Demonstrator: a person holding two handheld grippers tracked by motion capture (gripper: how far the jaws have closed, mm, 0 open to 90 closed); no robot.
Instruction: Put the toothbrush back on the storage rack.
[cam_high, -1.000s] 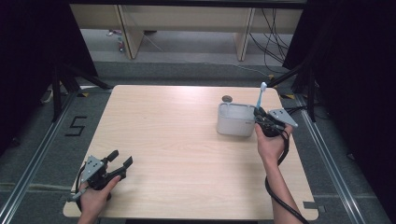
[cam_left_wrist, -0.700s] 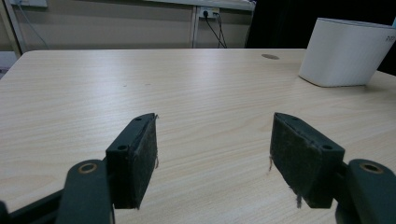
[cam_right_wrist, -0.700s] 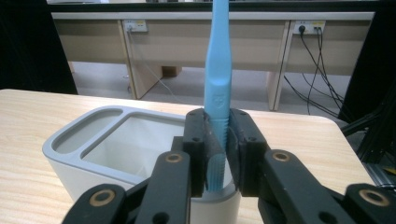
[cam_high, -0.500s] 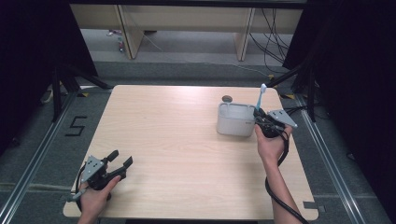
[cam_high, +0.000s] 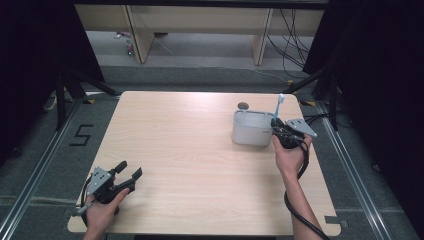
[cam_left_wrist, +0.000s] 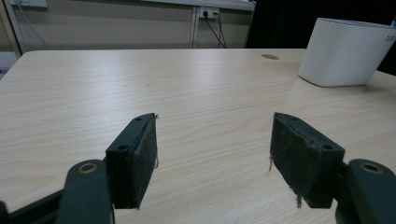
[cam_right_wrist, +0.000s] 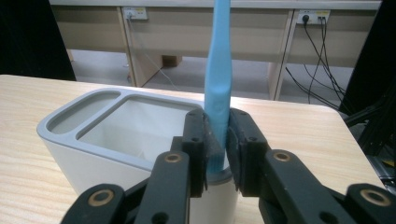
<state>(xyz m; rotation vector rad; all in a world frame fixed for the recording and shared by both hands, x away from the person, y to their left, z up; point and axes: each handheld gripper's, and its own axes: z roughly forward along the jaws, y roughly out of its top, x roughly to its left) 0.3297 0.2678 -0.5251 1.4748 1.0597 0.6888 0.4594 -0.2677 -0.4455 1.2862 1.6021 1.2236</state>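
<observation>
Toothbrush (cam_right_wrist: 218, 70), light blue, stands upright between the 2 pads of the right hand-held gripper (cam_right_wrist: 217, 140), which we read as closed on its handle; both pads press against it. We see the handle's lower end at the near corner of the white holder (cam_right_wrist: 98, 154), over its rim, but we cannot tell whether the tip rests inside a compartment or just above it. In the high view the toothbrush (cam_high: 280, 102) rises with its head uppermost beside the right hand-held gripper (cam_high: 284, 134), at the right side of the holder (cam_high: 250, 132).

The holder has 2 compartments that we can make out: a narrow 1 on the left in the right gripper view and a wide 1 next to it. It sits on the table (cam_high: 200, 150) toward the far right, near a small round hole (cam_high: 243, 106) in the tabletop.

Left hand-held gripper (cam_high: 129, 170) rests at the near left corner of the table, well apart from the holder. Its jaws stand wide apart with nothing between them; bare table (cam_left_wrist: 210, 116) shows in the gap.
</observation>
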